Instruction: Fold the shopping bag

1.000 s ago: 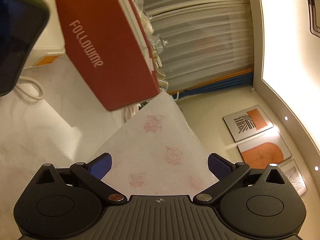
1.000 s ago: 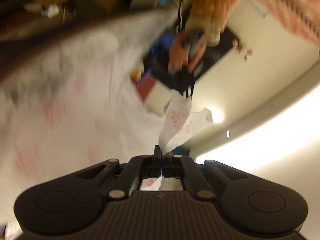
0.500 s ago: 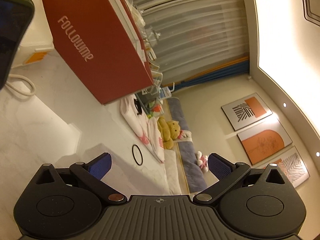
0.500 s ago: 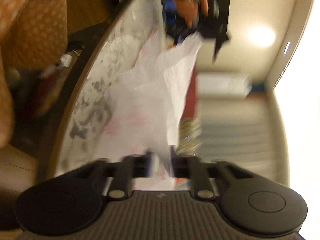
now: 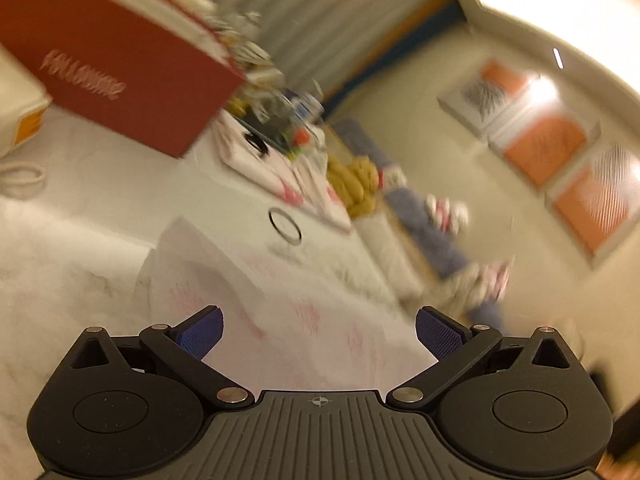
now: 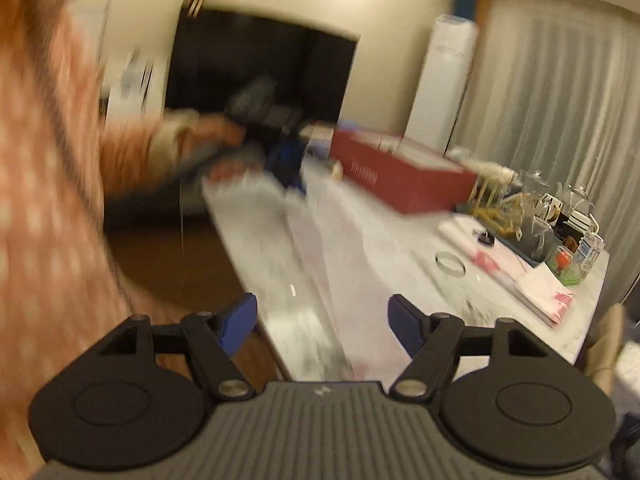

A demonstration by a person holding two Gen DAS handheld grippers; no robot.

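The left gripper (image 5: pixel 319 330) has its jaws spread wide, and nothing sits between the two blue, fine-ribbed pads (image 5: pixel 202 332). The right gripper (image 6: pixel 322 322) is likewise wide apart and grips nothing; its blue pads (image 6: pixel 240 322) flank bare air above the table edge.

The shopping bag (image 5: pixel 256 300) is thin white film printed with faint pink motifs. It lies flat on the marble-patterned table (image 5: pixel 60 248), directly ahead of the left gripper, with one creased corner raised toward the far side. In the right wrist view the same bag (image 6: pixel 344 240) appears as a long pale strip running away from the gripper toward the red box (image 6: pixel 400 176); motion blur hides its finer folds.

The red box is a rigid rectangular carton with pale lettering on its long side (image 5: pixel 116 68). A thin black ring (image 5: pixel 285 226) lies on the table beyond the bag. Further off are a stack of folded white-and-pink sheets (image 6: pixel 544 296) and a cluster of clear glassware (image 6: pixel 560 208). A person's sleeve (image 6: pixel 44 184), orange with pale dots, fills the left of the right wrist view
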